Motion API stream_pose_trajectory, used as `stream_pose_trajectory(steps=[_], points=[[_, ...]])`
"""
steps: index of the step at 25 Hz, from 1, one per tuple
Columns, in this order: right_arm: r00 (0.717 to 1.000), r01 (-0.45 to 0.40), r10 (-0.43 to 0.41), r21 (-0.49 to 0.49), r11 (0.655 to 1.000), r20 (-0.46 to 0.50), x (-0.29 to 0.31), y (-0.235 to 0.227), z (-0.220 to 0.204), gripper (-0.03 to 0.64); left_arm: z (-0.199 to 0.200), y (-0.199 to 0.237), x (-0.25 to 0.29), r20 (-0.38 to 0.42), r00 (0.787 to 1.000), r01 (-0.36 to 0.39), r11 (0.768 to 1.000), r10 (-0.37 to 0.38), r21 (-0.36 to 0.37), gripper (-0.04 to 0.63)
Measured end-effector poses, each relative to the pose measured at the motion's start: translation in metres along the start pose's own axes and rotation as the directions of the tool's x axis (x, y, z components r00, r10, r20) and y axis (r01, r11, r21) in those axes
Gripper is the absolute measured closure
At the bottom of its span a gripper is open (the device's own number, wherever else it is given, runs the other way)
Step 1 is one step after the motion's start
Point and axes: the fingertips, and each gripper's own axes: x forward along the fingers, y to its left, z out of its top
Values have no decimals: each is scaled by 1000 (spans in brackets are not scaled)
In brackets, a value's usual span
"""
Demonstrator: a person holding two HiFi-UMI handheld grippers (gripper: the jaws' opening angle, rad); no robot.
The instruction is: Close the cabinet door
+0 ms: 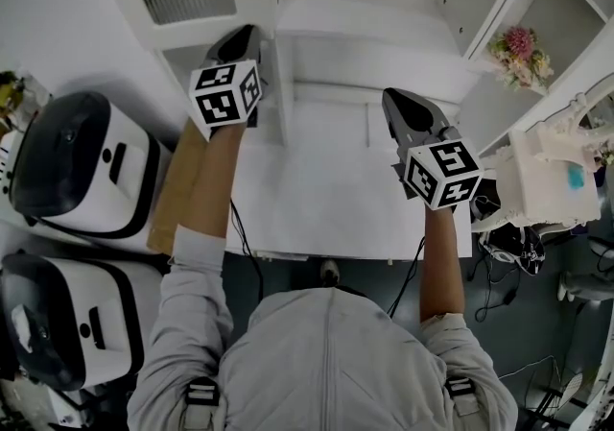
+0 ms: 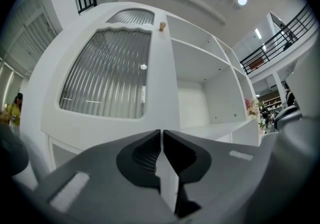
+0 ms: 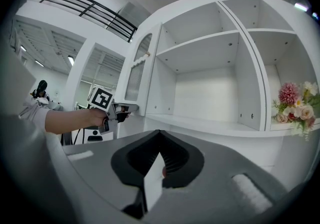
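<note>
Cabinet door stands open, push yet to come, as left gripper, jaws clenched empty, sits at its edge; right gripper clenched too

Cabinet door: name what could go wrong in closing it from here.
1. The left gripper is shut with nothing between its jaws, so it can only push the cabinet door; it may slip off that smooth white surface.
2. The right gripper hangs before the open shelves, possibly in the door's swing path.
3. A hard push could slam the door and jar its ribbed glass panel.
</note>
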Motion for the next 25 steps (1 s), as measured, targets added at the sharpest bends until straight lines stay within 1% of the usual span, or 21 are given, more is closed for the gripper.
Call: stream_pose_trajectory(steps=[2,6,9,14,17,21,25], points=[[1000,4,-4,-6,1000,4,-2,1,3,615,-3,-1,-5,-3,1000,7,1000,-7,8,563],[1000,10,-10,-21,1000,8,-7,8,9,615,-11,-2,-26,-14,1000,8,997,-7,78,571],[1000,13,-12,-30,999,14,-11,18,14,615,-16,-4,-48,-18,1000,28,992,-26,126,580],[1000,5,-5,-53,999,15,-12,38,16,615,-15,-9,-94,-4,998,70,987,-70,144,580],[1000,-8,9,-58,998,17,-9,48,18,615,-19,-12,-123,-4,997,80,980,-81,184,580],[999,-25,26,-71,997,21,-6,62,19,615,-27,-9,-155,-20,996,93,978,-91,187,579],[999,-41,42,-92,995,9,0,76,17,615,-22,1,-182,-15,997,81,981,-80,178,578]])
